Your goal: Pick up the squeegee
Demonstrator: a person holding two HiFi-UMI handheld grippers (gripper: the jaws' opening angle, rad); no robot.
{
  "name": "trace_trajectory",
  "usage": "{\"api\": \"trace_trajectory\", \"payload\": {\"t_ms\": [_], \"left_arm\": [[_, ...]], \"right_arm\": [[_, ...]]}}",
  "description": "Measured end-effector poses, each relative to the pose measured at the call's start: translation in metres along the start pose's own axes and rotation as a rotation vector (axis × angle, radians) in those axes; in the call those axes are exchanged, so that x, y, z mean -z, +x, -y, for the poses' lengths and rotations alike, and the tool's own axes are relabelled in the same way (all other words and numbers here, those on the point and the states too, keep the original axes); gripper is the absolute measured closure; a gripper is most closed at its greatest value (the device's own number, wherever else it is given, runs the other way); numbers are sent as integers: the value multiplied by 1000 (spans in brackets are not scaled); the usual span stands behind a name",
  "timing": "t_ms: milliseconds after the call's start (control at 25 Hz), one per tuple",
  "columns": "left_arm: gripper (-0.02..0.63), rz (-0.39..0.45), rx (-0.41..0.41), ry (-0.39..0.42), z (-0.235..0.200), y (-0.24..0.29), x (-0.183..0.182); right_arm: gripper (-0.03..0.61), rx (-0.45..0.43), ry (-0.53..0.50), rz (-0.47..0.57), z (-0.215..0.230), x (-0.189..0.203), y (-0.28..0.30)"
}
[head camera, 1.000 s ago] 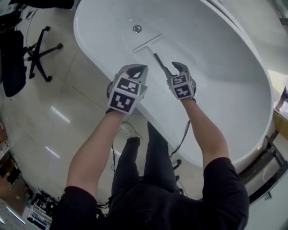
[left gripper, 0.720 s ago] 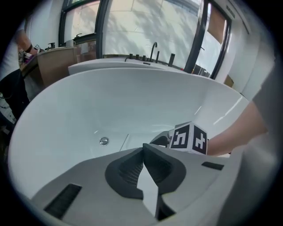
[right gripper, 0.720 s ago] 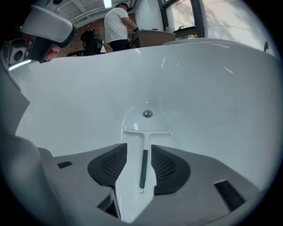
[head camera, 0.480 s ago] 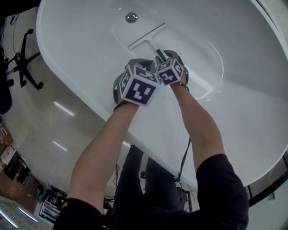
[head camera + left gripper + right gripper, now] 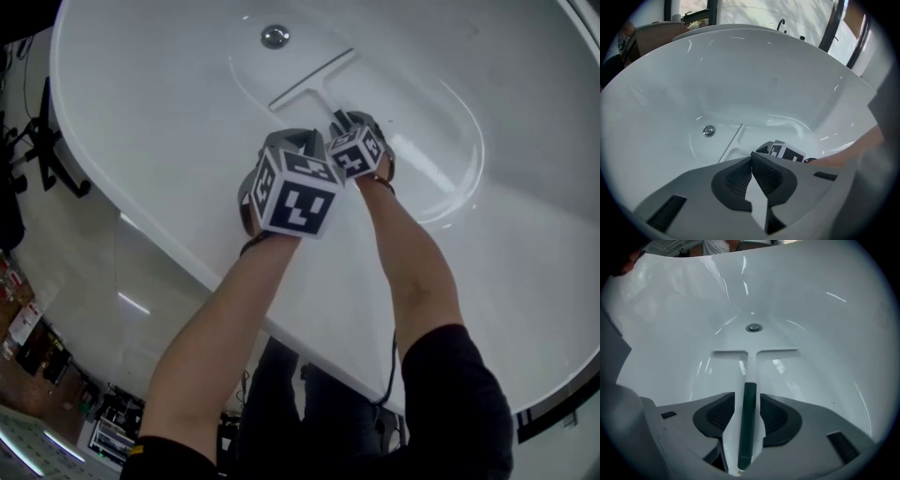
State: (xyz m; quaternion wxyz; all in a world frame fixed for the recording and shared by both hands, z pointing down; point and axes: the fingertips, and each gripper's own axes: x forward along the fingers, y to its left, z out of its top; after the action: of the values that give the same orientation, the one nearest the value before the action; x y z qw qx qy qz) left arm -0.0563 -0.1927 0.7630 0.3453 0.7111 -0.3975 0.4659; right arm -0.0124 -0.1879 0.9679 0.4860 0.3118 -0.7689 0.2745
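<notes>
The squeegee [image 5: 312, 81] lies flat on the floor of the white bathtub [image 5: 525, 141], with its white blade toward the drain and its dark green handle [image 5: 749, 416] pointing back at me. My right gripper [image 5: 343, 119] is low in the tub. In the right gripper view it [image 5: 747, 397] is open, one pad on each side of the handle, with a narrow gap on both sides. Just left of it and higher, my left gripper [image 5: 294, 137] is empty. In the left gripper view its [image 5: 751, 158] tips meet, so it is shut, and the blade [image 5: 731, 146] shows beyond.
The round metal drain [image 5: 274, 37] sits just past the blade. The tub's curved walls rise all around, and its near rim [image 5: 141, 211] runs under my forearms. An office chair [image 5: 42, 141] stands on the tiled floor at the left, outside the tub.
Both grippers have gone forward and down into the tub. The right one now straddles the squeegee handle. The left has closed in beside it.
</notes>
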Motion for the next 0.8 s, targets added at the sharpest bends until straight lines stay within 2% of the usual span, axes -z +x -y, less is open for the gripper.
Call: {"api": "trace_trajectory", "payload": {"t_ms": [80,200,320,440,600,800], "left_arm": [[614,14,4,0,1,-4,-2],[614,49,9,4,3,-11,-11],[614,66,4,7,2,-17,-15],[612,72,-1,11,2,-26,-16],[612,96,-4,24,0,-63,-17],[614,157,-31,38,8,-142,-35]], "right_arm": [[405,9,1,-6,-2,1,-1],[442,55,0,-18,4,0,-4],[472,61,2,-20,5,0,-2],[477,62,12,-24,9,3,-10],[479,51,31,-1,6,-16,-55],[480,33,95,7,8,-30,-142]]}}
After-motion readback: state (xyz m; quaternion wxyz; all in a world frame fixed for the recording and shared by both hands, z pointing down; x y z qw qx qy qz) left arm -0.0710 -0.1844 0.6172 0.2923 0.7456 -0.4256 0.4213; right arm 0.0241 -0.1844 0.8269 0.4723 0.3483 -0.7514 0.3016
